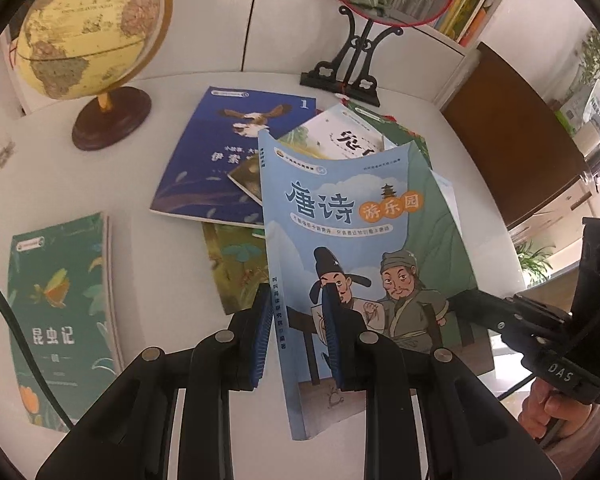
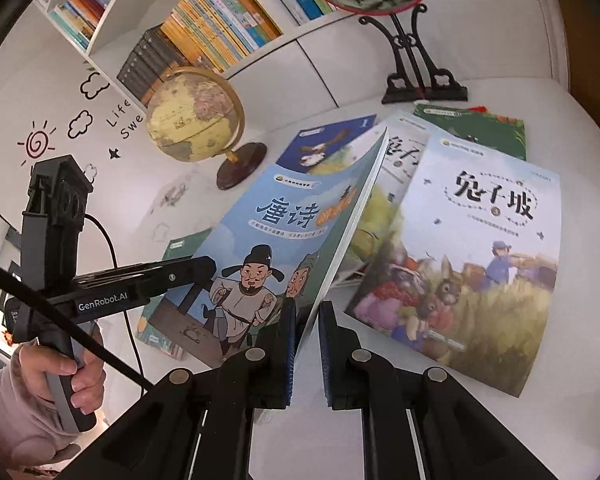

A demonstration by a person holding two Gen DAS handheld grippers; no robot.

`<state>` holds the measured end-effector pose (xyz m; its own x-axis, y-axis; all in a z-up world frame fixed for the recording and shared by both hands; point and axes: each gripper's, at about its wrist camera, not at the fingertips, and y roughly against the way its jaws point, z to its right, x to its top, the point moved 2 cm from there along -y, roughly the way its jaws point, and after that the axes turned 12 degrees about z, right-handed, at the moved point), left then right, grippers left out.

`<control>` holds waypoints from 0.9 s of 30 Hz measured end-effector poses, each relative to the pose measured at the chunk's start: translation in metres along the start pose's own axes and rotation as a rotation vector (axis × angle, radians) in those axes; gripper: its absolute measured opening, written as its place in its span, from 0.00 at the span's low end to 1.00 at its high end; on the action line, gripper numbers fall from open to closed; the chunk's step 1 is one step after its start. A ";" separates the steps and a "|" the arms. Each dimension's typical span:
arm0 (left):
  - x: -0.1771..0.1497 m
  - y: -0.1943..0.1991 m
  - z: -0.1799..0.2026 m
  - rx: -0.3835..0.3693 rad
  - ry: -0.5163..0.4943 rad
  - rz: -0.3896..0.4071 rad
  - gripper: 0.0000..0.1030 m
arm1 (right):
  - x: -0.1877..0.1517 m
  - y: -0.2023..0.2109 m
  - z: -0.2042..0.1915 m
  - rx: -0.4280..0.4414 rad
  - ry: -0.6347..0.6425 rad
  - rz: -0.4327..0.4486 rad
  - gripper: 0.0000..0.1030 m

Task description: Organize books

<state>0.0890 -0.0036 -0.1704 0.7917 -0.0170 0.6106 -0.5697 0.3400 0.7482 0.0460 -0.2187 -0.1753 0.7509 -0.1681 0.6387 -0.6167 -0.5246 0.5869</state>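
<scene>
A light blue Tang-poetry book is held tilted above a loose pile of books on the white table. My left gripper is shut on its spine edge, one finger under and one over the cover. My right gripper is shut on its opposite page edge. Under it lie a dark blue book, a white rabbit book and green books. A green insect book lies apart at the left.
A globe stands at the back left. A round red-flower ornament on a black stand stands at the back. Bookshelves fill the wall behind. A brown chair is at the right.
</scene>
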 end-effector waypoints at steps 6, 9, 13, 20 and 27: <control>0.008 0.011 -0.002 0.027 -0.024 0.020 0.20 | 0.009 0.003 -0.016 -0.003 0.014 0.020 0.10; 0.011 0.017 -0.007 0.014 -0.010 0.034 0.20 | 0.013 0.005 -0.024 -0.006 0.026 0.029 0.10; 0.012 0.028 -0.016 0.016 0.000 0.055 0.20 | 0.018 0.003 -0.035 -0.004 0.043 0.034 0.10; 0.013 0.045 -0.044 0.045 0.029 0.079 0.20 | 0.024 -0.009 -0.063 0.023 0.069 0.030 0.10; 0.014 0.066 -0.084 0.062 0.095 0.107 0.20 | 0.025 -0.029 -0.100 0.046 0.106 0.012 0.10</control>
<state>0.0808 0.0972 -0.1346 0.7411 0.1062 0.6629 -0.6625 0.2759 0.6964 0.0589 -0.1247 -0.1268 0.7127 -0.0866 0.6961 -0.6122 -0.5612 0.5570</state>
